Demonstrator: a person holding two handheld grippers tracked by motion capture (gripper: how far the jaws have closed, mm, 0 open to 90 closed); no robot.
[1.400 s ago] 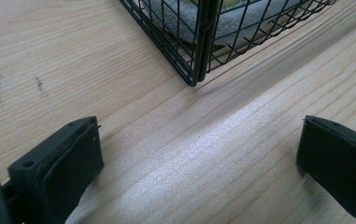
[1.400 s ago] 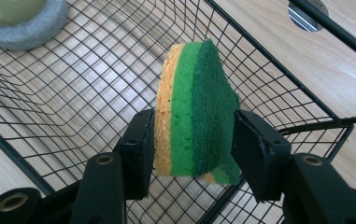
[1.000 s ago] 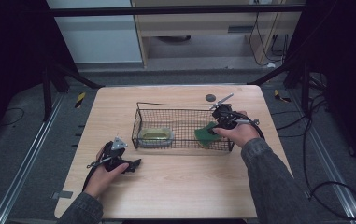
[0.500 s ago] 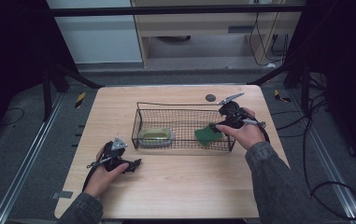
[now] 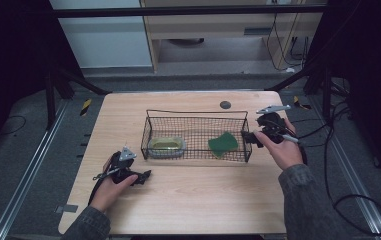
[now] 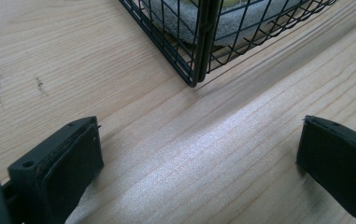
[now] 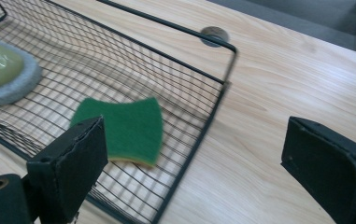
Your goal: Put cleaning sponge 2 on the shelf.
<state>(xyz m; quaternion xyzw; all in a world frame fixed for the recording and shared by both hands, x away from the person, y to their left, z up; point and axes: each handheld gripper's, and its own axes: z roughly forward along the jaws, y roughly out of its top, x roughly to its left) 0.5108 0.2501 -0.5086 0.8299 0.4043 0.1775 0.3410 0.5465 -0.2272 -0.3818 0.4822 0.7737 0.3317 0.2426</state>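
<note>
- The green sponge [image 5: 223,143] is seen lying flat on the mesh floor of the wire basket [image 5: 196,114], in its right half, just inside the right end wall.
- The right claw [image 5: 252,139] is held just outside that end wall, at the sponge's side, so the sponge lies toward the basket's middle from it, with the wall between them.
- Its jaws have just been opening and now stand wide; nothing is seen between them, and the sponge [image 7: 119,128] is left free on the mesh.
- The left claw [image 5: 145,175] is rested on the counter [image 5: 188,200] near the basket's front left corner, jaws spread wide and empty; it is well apart from the sponge, so the right hand is judged the nearer.
- The sponge's long axis is seen running roughly along the basket's length.
- The sponge is a waisted pad with a rough green top and a yellowish foam layer at its edge.
- A pale grey pad with a glossy yellow-green top [image 5: 166,145] is seen in the basket's left half.
- The basket is of thin black wire; the counter is of pale, grained wood.
</note>
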